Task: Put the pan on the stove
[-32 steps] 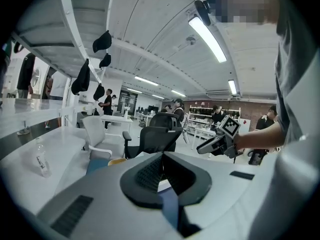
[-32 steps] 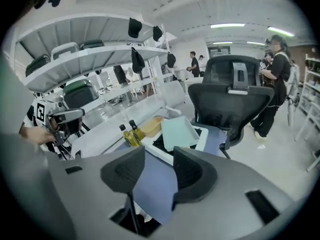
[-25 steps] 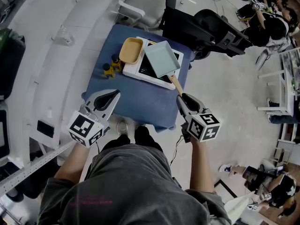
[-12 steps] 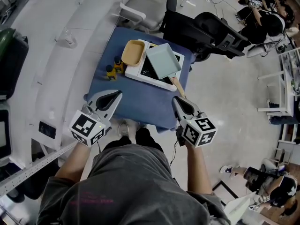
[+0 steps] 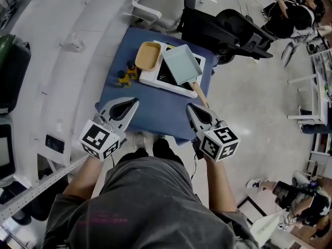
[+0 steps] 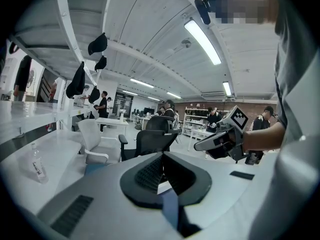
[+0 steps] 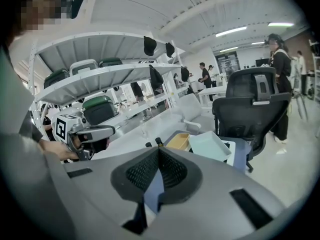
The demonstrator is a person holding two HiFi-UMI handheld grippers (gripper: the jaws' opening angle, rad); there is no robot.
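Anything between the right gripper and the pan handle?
Nothing. The head view shows only bare blue tablecloth between the right gripper, fingers shut, and the wooden handle of the pan; they are apart.

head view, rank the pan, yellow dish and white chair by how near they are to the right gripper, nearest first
From the right gripper, jaws just closed on nothing:
1. pan, on the stove straight ahead
2. yellow dish, ahead and left, beside the pan
3. white chair, past the table's far edge
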